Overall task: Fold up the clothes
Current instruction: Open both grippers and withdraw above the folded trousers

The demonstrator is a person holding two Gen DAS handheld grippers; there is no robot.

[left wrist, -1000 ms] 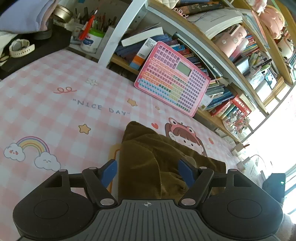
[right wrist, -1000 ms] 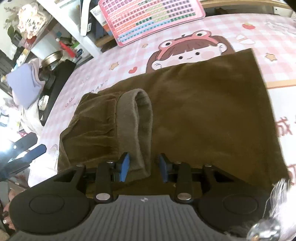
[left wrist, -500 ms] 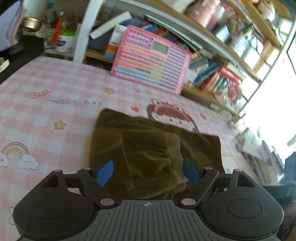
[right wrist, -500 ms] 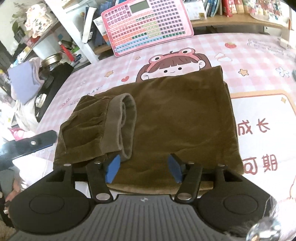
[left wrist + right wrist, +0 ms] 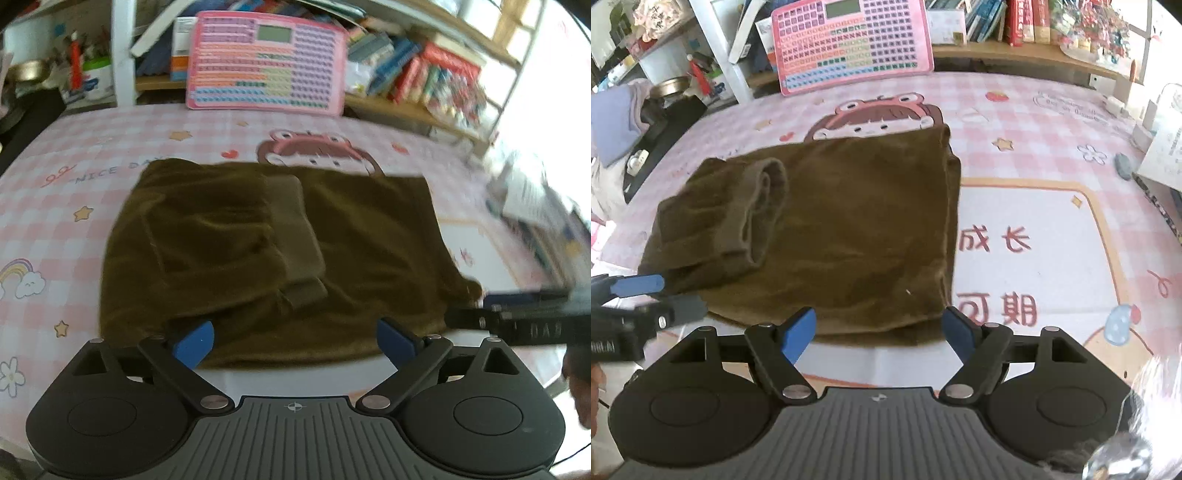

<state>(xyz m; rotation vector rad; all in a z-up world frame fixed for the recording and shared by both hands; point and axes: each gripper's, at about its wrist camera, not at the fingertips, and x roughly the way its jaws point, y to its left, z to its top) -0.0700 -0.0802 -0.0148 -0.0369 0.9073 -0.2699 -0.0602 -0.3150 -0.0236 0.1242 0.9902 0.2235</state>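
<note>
Both my left gripper [image 5: 294,341] and right gripper [image 5: 878,332] are opening, holding nothing. Only my right view shows the paper [image 5: 1167,155] beyond the brown pants [image 5: 857,229] on the pink cloth [image 5: 1034,122].

Daylight fills both views, strongest from the right, where the window side in the left wrist view burns out to plain white at the upper right corner. That view is smeared by motion: the bookshelf [image 5: 424,81] and the printed tablecloth [image 5: 55,206] near its far edge are soft, and the brown garment [image 5: 266,251] lacks crisp texture. The right wrist view is sharper, with print on the cloth readable. Both pictures bow strongly toward their edges, bending shelves into curves. Shadows are faint and soft. A blurred glint sits at the lower right corner of the right wrist view.
</note>
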